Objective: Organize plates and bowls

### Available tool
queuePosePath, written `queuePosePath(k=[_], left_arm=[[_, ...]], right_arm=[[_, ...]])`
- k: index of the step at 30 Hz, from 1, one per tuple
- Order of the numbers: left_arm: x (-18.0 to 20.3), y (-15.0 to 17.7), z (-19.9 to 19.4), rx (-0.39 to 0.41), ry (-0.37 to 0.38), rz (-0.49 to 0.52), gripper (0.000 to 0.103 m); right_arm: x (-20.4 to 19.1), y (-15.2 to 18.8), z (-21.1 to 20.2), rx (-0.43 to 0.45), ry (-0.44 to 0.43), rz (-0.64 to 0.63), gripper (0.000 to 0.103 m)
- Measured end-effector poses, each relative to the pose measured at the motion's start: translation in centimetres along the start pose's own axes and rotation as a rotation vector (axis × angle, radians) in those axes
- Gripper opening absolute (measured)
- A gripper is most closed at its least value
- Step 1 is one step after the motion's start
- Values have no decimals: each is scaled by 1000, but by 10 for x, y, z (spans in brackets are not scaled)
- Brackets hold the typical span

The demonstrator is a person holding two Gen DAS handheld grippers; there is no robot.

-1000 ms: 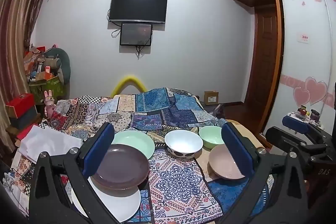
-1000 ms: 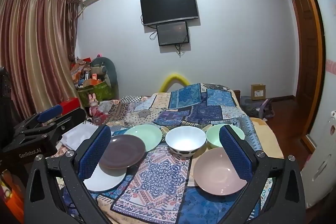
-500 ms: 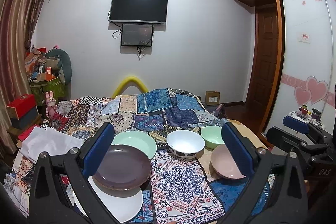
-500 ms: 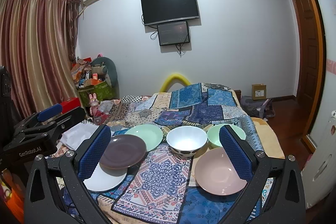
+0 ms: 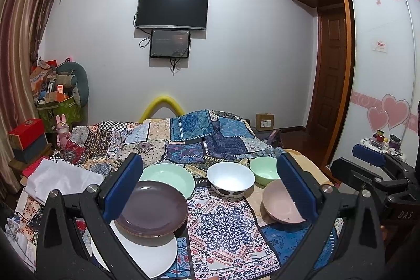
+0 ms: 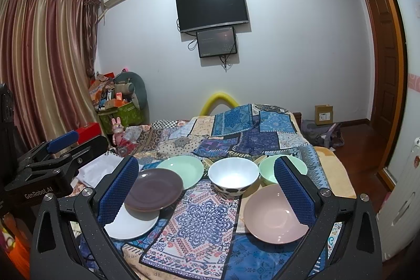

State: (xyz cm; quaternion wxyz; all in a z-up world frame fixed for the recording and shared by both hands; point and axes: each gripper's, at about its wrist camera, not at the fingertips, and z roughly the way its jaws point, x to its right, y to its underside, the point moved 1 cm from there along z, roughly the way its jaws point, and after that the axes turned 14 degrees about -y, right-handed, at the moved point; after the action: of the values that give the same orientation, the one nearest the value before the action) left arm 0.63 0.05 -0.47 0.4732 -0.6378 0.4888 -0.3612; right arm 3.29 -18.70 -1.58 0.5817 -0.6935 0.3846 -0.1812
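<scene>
Both grippers raised above the near end of a bed point(image 6: 262, 127) under a patchwork cover. Left gripper point(image 5: 210, 190) spread wide, nothing between its blue pads; right gripper point(image 6: 207, 190) likewise wide and empty.

On the patterned cloth point(image 6: 199, 225) at the foot of the bed:
- brown plate point(image 6: 153, 189) lying partly over a white plate point(image 6: 131, 226), near left
- green plate point(image 6: 181, 171) just behind, its near edge tucked under the brown one
- white bowl point(image 6: 233, 175) in the middle (dark spots on its outer wall)
- green bowl point(image 6: 267, 171) just right of it, partly hidden by a blue pad
- pink bowl point(image 6: 273, 215) near right, in front of the green bowl

All dishes upright, none held. Black TV point(image 6: 212, 8) on the far wall, smaller screen point(image 6: 216, 41) below it. Curtains point(image 6: 39, 64) left.
</scene>
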Motion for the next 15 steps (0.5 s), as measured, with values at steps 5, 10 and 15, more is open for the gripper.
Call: queuePosePath(k=[5,10,15], left_arm=[[0,0,0,1,-1,1,103],[1,1,0,-1,1,-1,103],[0,0,0,-3,2,2,103]], right_arm=[[-1,0,0,0,-1,0,103],[0,0,0,0,0,0,103],[0,1,0,1,0,1,103]])
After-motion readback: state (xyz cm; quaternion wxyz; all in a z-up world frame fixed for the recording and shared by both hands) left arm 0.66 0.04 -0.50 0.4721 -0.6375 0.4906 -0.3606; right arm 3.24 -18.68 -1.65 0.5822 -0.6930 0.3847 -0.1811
